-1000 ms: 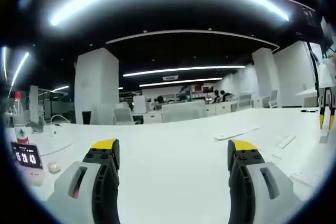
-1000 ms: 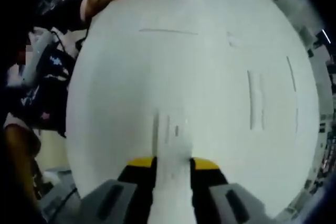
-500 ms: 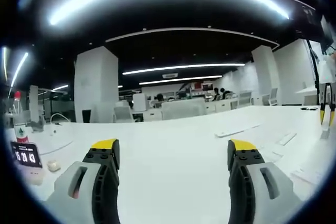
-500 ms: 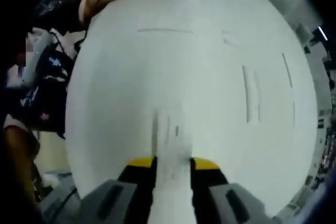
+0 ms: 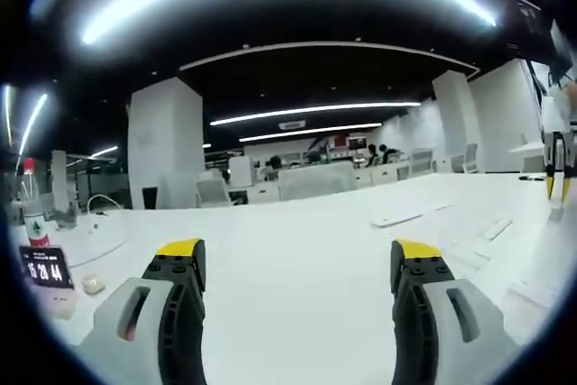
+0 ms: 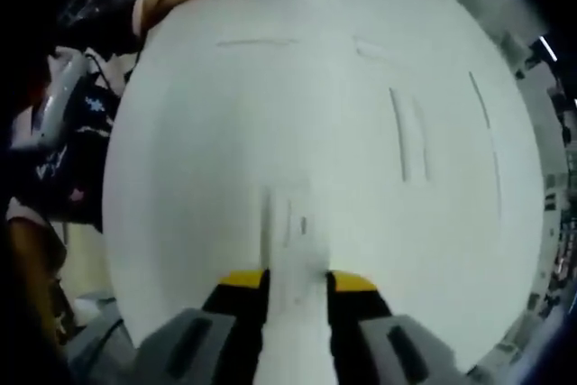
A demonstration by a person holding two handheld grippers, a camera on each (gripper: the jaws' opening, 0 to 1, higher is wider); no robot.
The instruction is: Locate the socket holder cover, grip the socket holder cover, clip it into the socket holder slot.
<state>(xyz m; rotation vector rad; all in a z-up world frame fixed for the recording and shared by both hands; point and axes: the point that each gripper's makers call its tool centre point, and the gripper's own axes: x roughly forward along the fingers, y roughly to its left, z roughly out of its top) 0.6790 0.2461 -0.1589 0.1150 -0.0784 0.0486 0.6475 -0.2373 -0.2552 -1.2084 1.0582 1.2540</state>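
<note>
The socket holder cover (image 6: 293, 250) is clamped by the right hand-held gripper (image 6: 295, 284); the left hand-held gripper (image 5: 297, 254) is spread, empty. Misalignment with the slot (image 6: 407, 135) at 1 o'clock could be risked.

bare table (image 5: 297, 250) ahead, clock (image 5: 45, 270), bottle (image 5: 34, 214) left

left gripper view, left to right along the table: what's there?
Bottle with red cap → small clock display → left gripper, jaws wide apart → flat white strip → the other gripper's yellow tips at far right.
</note>
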